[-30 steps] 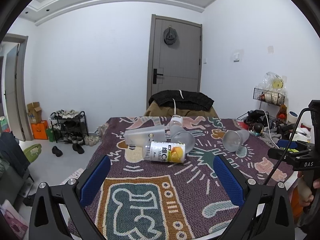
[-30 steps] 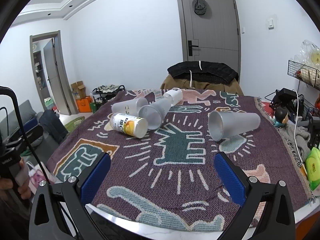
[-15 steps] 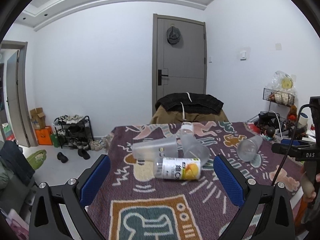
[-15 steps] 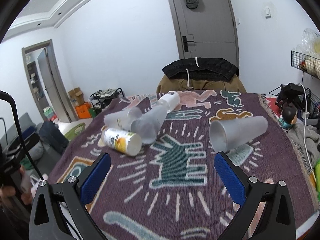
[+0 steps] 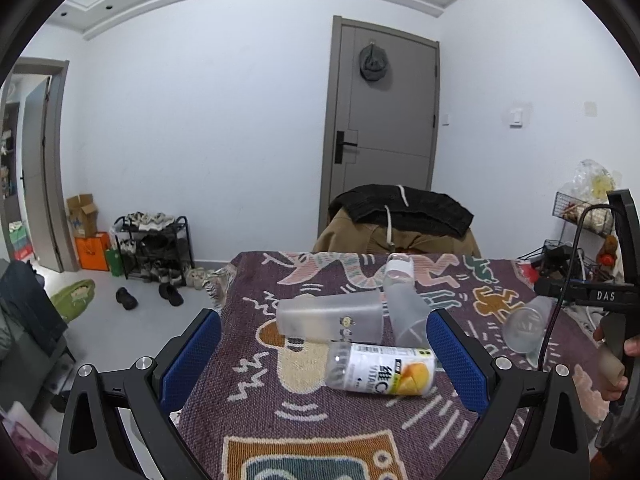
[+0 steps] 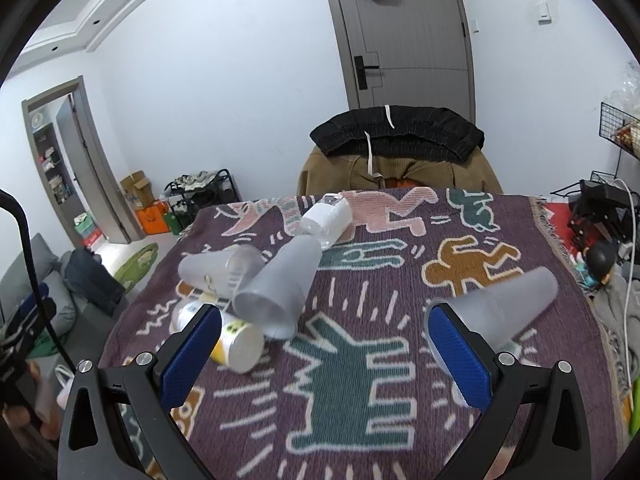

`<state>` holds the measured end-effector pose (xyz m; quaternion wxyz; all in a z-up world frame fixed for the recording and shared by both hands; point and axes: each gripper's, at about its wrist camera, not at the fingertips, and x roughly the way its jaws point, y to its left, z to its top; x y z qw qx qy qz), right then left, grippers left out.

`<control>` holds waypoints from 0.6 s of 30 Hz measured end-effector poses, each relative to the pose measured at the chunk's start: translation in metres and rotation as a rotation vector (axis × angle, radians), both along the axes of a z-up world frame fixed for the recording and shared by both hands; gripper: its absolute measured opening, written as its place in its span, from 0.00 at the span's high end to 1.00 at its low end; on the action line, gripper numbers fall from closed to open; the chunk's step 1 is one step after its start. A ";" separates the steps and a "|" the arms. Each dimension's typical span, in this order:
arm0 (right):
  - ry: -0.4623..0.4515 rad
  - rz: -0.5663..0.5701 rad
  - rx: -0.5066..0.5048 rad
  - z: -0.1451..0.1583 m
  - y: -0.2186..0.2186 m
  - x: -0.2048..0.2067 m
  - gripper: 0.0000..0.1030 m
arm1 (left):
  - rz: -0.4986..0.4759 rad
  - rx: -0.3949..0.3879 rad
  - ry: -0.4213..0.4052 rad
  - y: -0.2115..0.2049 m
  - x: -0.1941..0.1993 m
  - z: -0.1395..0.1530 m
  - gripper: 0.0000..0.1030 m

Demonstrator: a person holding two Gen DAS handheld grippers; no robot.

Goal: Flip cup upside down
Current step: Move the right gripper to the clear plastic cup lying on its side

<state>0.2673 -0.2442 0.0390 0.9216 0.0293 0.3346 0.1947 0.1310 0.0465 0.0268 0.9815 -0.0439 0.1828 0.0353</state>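
Right wrist: cup (image 6: 508, 304) rim behind blue fingers (image 6: 456, 360).

right hand-held gripper (image 6: 324, 356) agape | cup (image 6: 506, 310) lying sideways on rug (image 6: 360, 400)

The tablecloth (image 6: 400, 300) was purple, patterned with green, orange and pink cartoon figures outlined in white. The cups (image 6: 276, 292) were frosted, translucent grey. A clear bottle (image 5: 380, 368) carried a white label with yellow fruit. The gripper pads (image 6: 190, 350) were blue on black frames.
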 end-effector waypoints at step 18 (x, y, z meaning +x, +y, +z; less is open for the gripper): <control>0.040 0.010 -0.058 -0.014 0.049 0.101 0.00 | 0.084 -0.011 0.096 0.029 0.068 -0.019 0.00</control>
